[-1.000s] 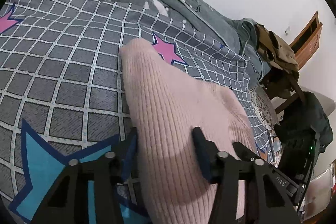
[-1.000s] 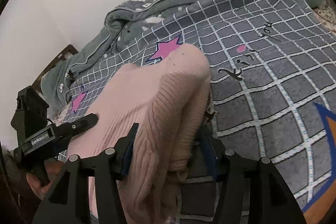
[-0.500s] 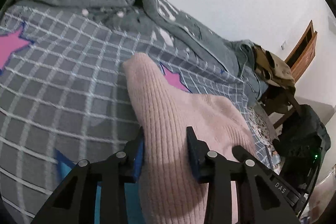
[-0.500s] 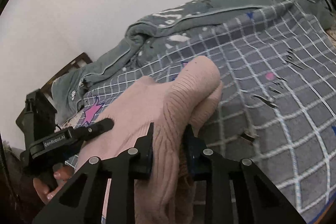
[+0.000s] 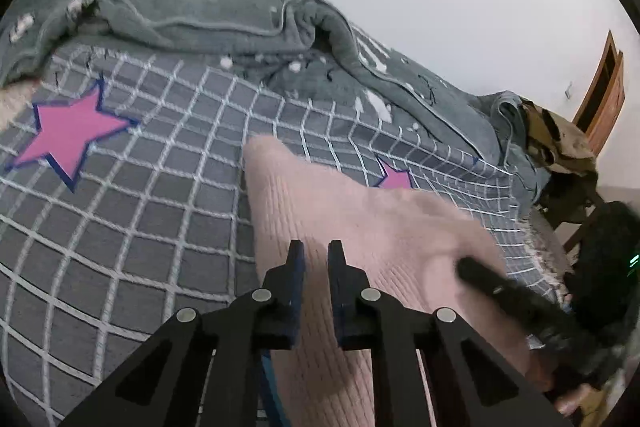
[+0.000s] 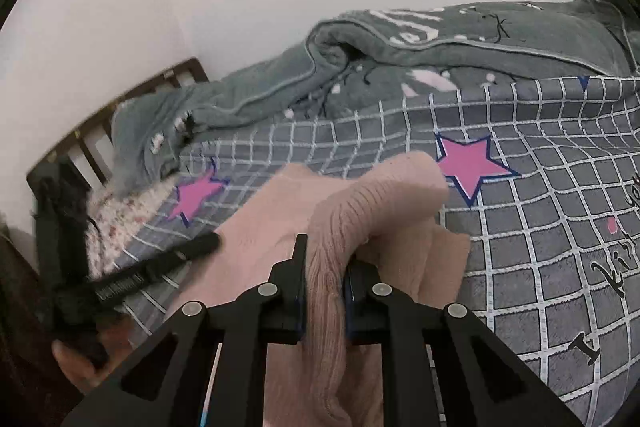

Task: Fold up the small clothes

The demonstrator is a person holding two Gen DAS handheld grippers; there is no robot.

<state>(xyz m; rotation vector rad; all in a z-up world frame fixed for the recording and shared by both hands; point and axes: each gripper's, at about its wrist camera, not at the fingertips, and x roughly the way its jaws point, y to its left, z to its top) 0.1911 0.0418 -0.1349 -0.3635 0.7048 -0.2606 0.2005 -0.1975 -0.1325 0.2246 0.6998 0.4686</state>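
Observation:
A pink ribbed knit garment (image 5: 360, 227) lies on a grey grid-patterned bedspread (image 5: 140, 207) with pink stars. My left gripper (image 5: 316, 259) is shut on a fold of the pink garment near its left edge. My right gripper (image 6: 324, 255) is shut on a bunched ridge of the same garment (image 6: 360, 203), lifted off the bed. The right gripper (image 5: 500, 287) shows blurred at the right of the left wrist view. The left gripper (image 6: 200, 243) shows at the left of the right wrist view, held by a hand.
A rumpled grey blanket (image 5: 280, 39) lies along the far side of the bed against a white wall. A wooden headboard (image 6: 120, 115) is at one end. A chair piled with clothes (image 5: 560, 147) and a wooden door (image 5: 604, 91) stand beyond the bed.
Both grippers have closed from open onto the pink garment and risen, lifting its folds off the bedspread. The views have tilted up toward the blanket and wall.

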